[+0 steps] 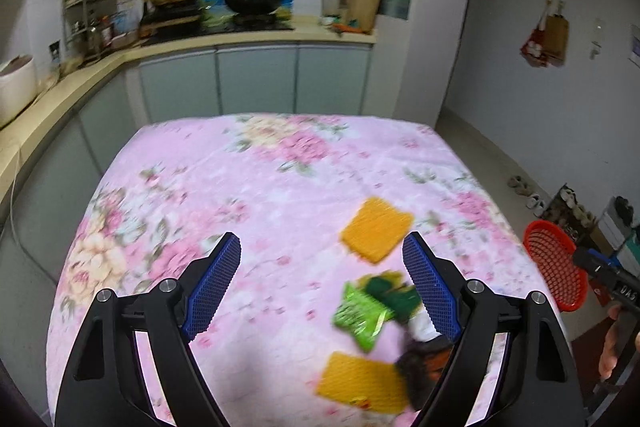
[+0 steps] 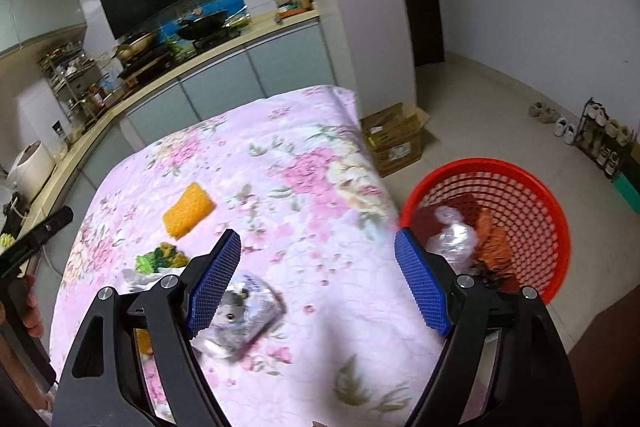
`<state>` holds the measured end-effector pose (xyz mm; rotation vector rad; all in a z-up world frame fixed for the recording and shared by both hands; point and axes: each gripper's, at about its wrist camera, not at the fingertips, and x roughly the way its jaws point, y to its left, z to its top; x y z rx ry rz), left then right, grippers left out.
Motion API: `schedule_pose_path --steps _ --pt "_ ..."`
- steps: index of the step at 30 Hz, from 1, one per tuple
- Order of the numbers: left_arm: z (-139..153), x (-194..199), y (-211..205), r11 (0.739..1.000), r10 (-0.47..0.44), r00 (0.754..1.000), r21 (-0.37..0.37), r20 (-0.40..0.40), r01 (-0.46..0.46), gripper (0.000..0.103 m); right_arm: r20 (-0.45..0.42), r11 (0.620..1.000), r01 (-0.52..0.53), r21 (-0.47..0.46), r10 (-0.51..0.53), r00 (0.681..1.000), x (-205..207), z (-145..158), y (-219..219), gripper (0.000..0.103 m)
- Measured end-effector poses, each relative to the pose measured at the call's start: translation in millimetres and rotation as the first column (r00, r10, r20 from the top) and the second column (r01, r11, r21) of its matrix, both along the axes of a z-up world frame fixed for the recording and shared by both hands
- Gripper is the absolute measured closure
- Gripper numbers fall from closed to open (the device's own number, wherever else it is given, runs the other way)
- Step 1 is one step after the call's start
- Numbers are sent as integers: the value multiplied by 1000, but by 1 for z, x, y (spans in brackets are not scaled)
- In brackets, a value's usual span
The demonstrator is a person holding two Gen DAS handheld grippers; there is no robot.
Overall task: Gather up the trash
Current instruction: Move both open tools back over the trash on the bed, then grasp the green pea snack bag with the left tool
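On the pink floral tablecloth lie two orange sponge-like pads, a green snack wrapper and a dark wrapper. My left gripper hovers open above the cloth, with the wrappers near its right finger and nothing between the pads. My right gripper is open over the table's right part. A silvery printed wrapper lies by its left finger. The far orange pad and the green wrapper lie further left. The red mesh basket on the floor holds clear plastic and orange trash.
A kitchen counter with pots and a hob runs behind and left of the table. An open cardboard box stands on the floor past the table's far right corner. Shoes and a rack line the right wall. A hand holds the other gripper's handle.
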<state>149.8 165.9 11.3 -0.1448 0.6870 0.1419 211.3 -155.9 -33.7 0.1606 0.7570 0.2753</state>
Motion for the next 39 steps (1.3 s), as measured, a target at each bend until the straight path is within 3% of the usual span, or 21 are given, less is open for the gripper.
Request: schedule_pose_path --steps 13,21,34,39 --pt "-70 -22 -4 997 -62 990 -42 -125 57 22 -18 998 -64 -2 64 998 10 -3 36 26" --pt "-90 3 -25 982 -188 969 -22 -157 187 22 -20 997 -74 -20 73 997 15 -2 45 26" --pt "-110 38 -27 966 -258 950 -63 -175 251 24 -63 995 -96 -36 93 994 32 -14 58 26" --pt "-116 42 -25 964 -263 947 -81 -183 252 47 -100 992 -121 -30 117 988 41 -22 67 26"
